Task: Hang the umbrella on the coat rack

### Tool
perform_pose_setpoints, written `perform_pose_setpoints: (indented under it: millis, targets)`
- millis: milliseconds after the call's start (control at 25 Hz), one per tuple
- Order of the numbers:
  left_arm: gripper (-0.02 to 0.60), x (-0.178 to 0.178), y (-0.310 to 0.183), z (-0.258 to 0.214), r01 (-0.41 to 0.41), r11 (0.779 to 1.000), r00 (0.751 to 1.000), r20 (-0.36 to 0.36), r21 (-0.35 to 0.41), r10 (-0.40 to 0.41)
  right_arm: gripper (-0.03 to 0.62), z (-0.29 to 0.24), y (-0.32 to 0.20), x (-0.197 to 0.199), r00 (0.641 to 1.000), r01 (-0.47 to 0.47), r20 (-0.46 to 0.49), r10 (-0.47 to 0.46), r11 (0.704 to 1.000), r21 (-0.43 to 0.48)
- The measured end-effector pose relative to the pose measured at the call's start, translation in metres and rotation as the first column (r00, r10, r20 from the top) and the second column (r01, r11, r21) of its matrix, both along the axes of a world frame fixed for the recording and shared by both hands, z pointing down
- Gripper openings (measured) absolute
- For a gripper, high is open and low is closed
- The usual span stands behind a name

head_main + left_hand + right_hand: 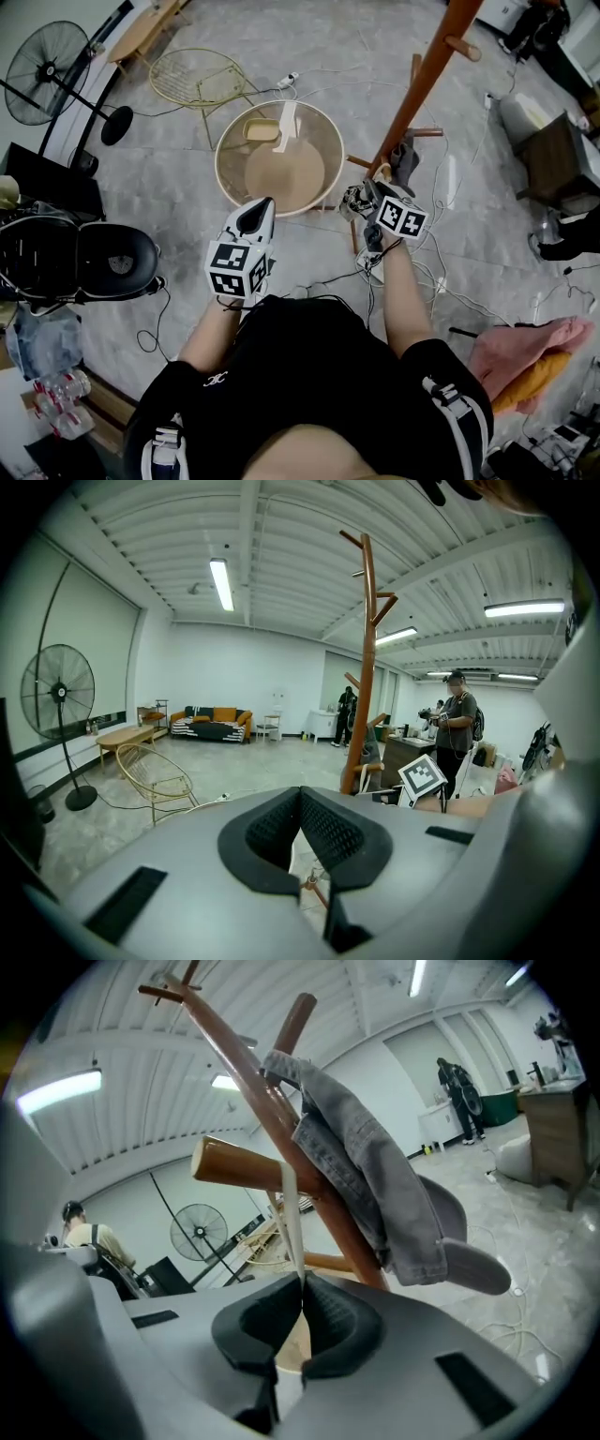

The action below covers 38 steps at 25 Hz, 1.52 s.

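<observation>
The brown wooden coat rack [424, 82] leans across the head view; its pole [281, 1119] and a peg [239, 1162] fill the right gripper view. My right gripper [302, 1288] is shut on a thin white strap [291, 1213] that runs up to that peg. A beige patch shows below its jaws; the rest of the umbrella is hidden. In the head view this gripper [368, 197] sits against the rack's lower pole. A grey denim garment and cap [394, 1194] hang on the rack. My left gripper [255, 217] is shut on nothing, its pads [323, 832] touching.
A round beige mesh tub [279, 157] stands on the floor ahead of my left gripper, with a yellow wire chair [199, 77] beyond it. A floor fan [47, 66] is far left. Cables [441, 281] trail over the floor. A person [457, 726] stands beyond the rack.
</observation>
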<state>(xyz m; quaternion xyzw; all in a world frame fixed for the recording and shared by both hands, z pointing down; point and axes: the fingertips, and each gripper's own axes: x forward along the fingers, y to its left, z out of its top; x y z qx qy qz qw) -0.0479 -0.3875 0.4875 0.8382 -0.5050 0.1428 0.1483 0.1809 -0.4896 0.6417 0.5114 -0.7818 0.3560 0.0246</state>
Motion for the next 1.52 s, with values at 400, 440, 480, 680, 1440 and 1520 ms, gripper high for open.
perform_pose_setpoints:
  millis: [400,440,480,680,1440,1520]
  targets:
    - [0.017,0.023,0.002,-0.007,-0.067,0.997,0.998,-0.001,0.032,0.067,0.051,-0.006,0.006,0.033,0.902,-0.138,-0.397,0.172,0.984,0.114]
    - [0.017,0.025,0.004,-0.008,-0.078,0.996,0.997,-0.004,0.034,0.078,0.051,-0.015,0.011,0.035,0.884,-0.14,-0.426,0.191,0.979,0.149]
    - [0.017,0.028,0.005,-0.008,-0.087,0.996,0.996,-0.01,0.036,0.088,0.051,-0.026,0.017,0.037,0.868,-0.142,-0.449,0.212,0.972,0.185]
    - [0.017,0.043,0.01,-0.023,-0.133,0.986,0.99,-0.044,0.104,0.138,0.049,-0.09,0.068,0.058,0.81,-0.196,-0.47,0.349,0.918,0.344]
    - [0.017,0.111,0.049,-0.049,-0.317,0.929,0.935,-0.101,0.191,0.34,0.014,-0.221,0.201,0.023,0.873,-0.191,-0.288,0.394,0.819,0.54]
    - [0.018,0.11,0.053,-0.05,-0.318,0.928,0.934,-0.102,0.193,0.341,0.014,-0.223,0.204,0.025,0.87,-0.194,-0.29,0.4,0.816,0.544]
